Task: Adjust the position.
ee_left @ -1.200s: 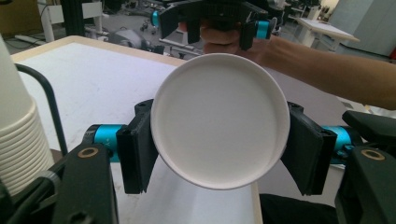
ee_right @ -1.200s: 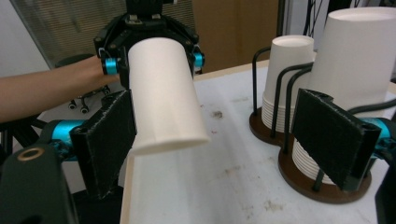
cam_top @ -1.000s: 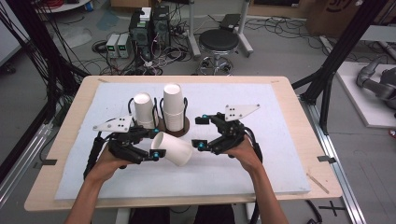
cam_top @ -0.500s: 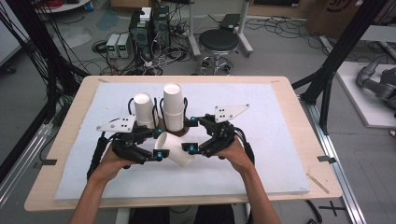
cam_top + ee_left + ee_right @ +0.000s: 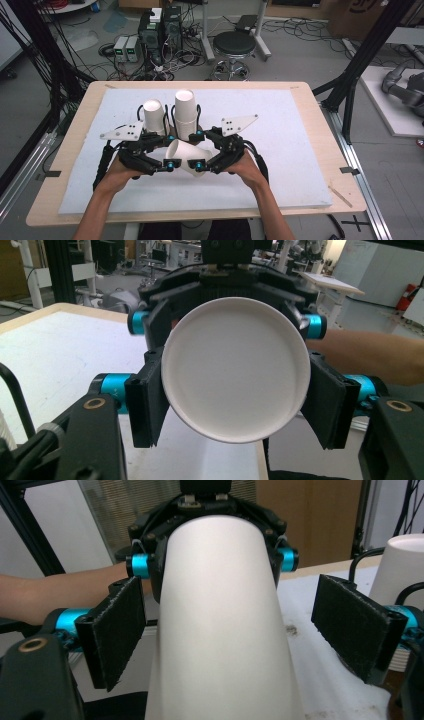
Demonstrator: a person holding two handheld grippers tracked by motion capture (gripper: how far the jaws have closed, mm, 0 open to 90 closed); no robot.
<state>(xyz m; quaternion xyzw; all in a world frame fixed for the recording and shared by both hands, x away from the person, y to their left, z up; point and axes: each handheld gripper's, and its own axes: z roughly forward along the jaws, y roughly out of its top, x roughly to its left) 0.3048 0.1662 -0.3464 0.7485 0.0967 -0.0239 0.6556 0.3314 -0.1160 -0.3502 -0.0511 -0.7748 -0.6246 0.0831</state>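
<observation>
I hold a white paper cup [image 5: 186, 156] sideways in my left gripper [image 5: 169, 165] above the white mat [image 5: 280, 150], my right gripper [image 5: 199, 165] spread wide around it, two upright cup stacks [image 5: 184, 114] just behind.

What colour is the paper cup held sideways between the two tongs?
Plain white paper cup, no pattern; its round base shows best in the left gripper view.

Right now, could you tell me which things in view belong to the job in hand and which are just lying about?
In the job:
- tilted paper cup, clamped by the left gripper
- right gripper, jaws open around that cup, not pressing
- two upturned cup stacks just behind

Lying about:
- stool
- computer boxes and cables on the floor
- white mat, merely the work surface
</observation>
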